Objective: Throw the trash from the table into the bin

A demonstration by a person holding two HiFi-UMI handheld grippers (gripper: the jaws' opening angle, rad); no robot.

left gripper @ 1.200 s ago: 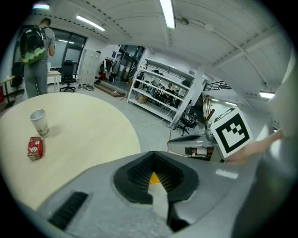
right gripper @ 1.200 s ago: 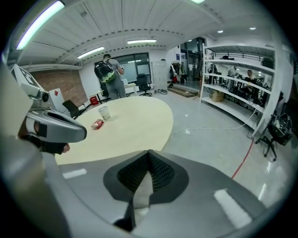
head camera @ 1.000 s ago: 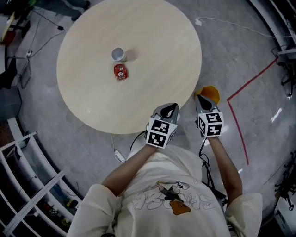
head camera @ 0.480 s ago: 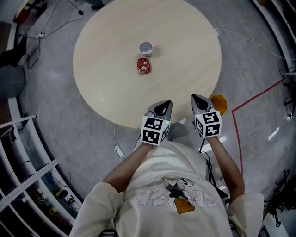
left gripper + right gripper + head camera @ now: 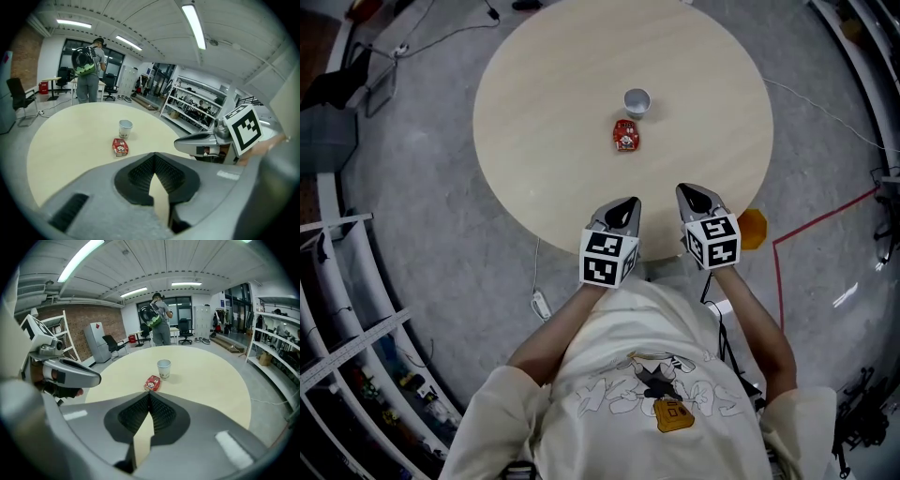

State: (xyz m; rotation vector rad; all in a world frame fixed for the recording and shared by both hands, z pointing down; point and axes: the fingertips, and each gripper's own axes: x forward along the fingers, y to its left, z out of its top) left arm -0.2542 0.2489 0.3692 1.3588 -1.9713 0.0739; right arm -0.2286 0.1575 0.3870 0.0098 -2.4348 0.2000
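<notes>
Pale wood round table (image 5: 544, 112) fills upper-centre of head view, grey floor (image 5: 422, 234) all round. On it, just right of ctr: small white paper cup (image 5: 637, 101), upright, and a red snack packet (image 5: 625, 135) lying flat just below it in frame, close but not touching. Both are well apart from the grippers. L gripper (image 5: 627, 203) and R gripper (image 5: 684, 191) sit side by side at the table's lower edge, mid-frame, tips over the rim, pointing up-frame twd cup & packet. L gripper view: jaws closed tip to tip, nothing btwn them; cup & packet show beyond, left of ctr, w/ R gripper at right of frame. R gripper view: jaws likewise pressed together, empty; packet sits right above the tips in frame, cup just behind it. Orange thing (image 5: 752, 228) on floor at the table's lower-right edge, just beside R gripper in frame; can't tell what it is. Red tape line (image 5: 825, 217) on floor at right. White cable (image 5: 535, 277) trails off the table's lower-left edge. Shelving (image 5: 366, 337) at lower left. In both gripper views a person w/ backpack (image 5: 157, 315) stands at the table's far side, back turned.
</notes>
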